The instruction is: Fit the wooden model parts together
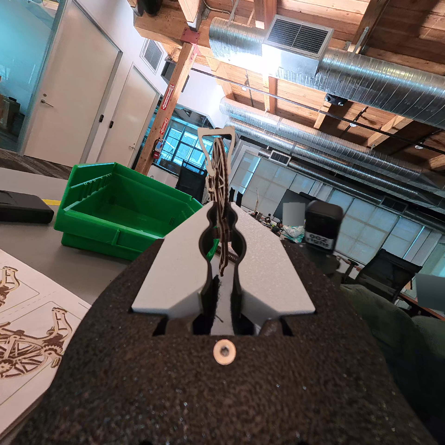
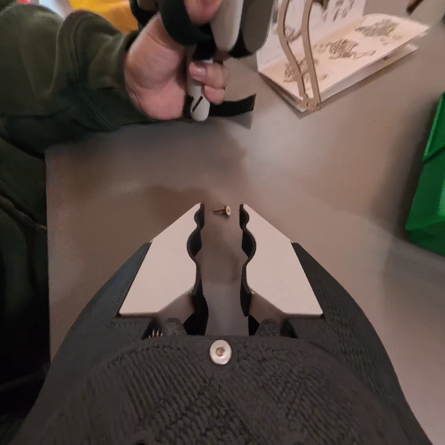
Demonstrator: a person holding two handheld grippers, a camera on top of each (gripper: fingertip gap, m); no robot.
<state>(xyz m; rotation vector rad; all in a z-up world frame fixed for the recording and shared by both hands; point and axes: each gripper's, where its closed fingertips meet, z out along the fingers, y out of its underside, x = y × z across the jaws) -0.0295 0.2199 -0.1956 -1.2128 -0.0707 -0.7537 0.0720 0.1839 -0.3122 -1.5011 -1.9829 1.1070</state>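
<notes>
My left gripper (image 1: 220,207) is shut on a wooden model part (image 1: 219,173), a spoked wheel with a pale forked frame around it, held upright and tilted up toward the ceiling. The same pale frame (image 2: 298,60) shows blurred at the top of the right wrist view, above the booklet. My right gripper (image 2: 221,207) is open and empty, low over the grey table (image 2: 313,180). A small wooden pin (image 2: 222,211) lies on the table between its fingertips. A hand (image 2: 156,77) in a dark green sleeve grips the left gripper's handle.
A green plastic bin (image 1: 125,212) stands on the table left of the left gripper and shows at the right edge of the right wrist view (image 2: 431,192). An instruction booklet (image 1: 26,337) lies at the left; it also shows in the right wrist view (image 2: 349,53). A black device (image 1: 21,208) lies far left. About 15 cm separates my left fingertips from my right.
</notes>
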